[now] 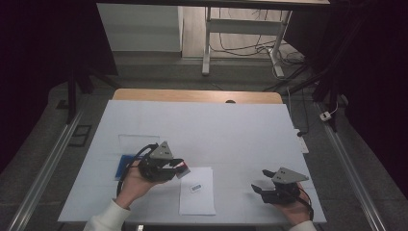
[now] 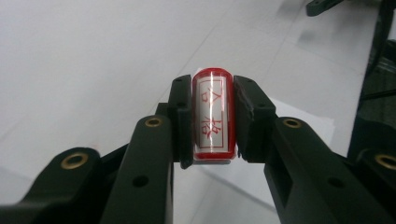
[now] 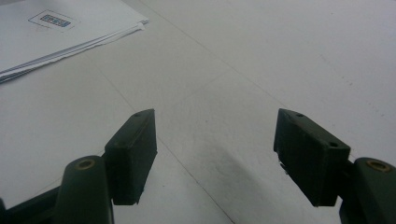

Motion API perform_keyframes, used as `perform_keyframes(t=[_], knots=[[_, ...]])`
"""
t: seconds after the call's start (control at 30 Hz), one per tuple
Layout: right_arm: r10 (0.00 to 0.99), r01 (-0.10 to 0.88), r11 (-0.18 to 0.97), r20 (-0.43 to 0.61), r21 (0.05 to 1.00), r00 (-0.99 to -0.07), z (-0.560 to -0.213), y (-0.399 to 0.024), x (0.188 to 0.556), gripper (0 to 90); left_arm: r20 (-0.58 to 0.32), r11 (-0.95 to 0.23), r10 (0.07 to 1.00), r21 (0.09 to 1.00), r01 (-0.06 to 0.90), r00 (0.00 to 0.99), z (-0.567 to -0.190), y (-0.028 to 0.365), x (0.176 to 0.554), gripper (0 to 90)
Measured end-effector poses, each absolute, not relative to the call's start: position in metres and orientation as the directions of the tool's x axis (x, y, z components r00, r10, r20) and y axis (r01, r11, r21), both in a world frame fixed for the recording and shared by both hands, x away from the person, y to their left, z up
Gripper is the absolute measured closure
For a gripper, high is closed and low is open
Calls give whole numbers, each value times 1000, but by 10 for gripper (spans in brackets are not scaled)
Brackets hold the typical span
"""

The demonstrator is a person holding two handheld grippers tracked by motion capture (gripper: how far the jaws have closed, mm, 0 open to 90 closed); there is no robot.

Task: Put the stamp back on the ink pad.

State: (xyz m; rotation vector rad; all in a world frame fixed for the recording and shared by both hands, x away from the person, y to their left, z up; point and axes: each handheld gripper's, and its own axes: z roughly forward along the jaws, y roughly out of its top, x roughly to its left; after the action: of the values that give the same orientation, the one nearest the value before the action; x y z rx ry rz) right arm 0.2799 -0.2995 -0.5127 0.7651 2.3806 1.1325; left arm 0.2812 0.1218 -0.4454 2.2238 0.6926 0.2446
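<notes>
On the far left of my high view a flat blue pad [image 1: 126, 164] lies on the white table cover [image 1: 231, 130], just behind my left hand. My left gripper [image 1: 179, 169] is clamped on a small red-rimmed stamp with a white face and red characters [image 2: 212, 114]; the left gripper view shows both black pads pressed against its sides, the face turned toward the camera. The stamp is held above the table, near the upper left corner of the white paper stack bearing a small printed label [image 1: 197, 191]. Further right, my right gripper [image 1: 260, 180] rests low over the cover, jaws spread wide with nothing between them.
</notes>
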Motion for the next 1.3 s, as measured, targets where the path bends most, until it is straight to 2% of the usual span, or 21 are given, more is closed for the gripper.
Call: perform_keyframes(t=[0.47, 1.3], knots=[[626, 312, 530, -116, 788, -772, -514, -299, 280, 295, -22, -533, 610, 728, 431, 792, -439, 157, 283, 703], [629, 319, 531, -112, 785, -770, -514, -300, 280, 295, -50, -459, 756, 670, 584, 652, -460, 226, 298, 703]])
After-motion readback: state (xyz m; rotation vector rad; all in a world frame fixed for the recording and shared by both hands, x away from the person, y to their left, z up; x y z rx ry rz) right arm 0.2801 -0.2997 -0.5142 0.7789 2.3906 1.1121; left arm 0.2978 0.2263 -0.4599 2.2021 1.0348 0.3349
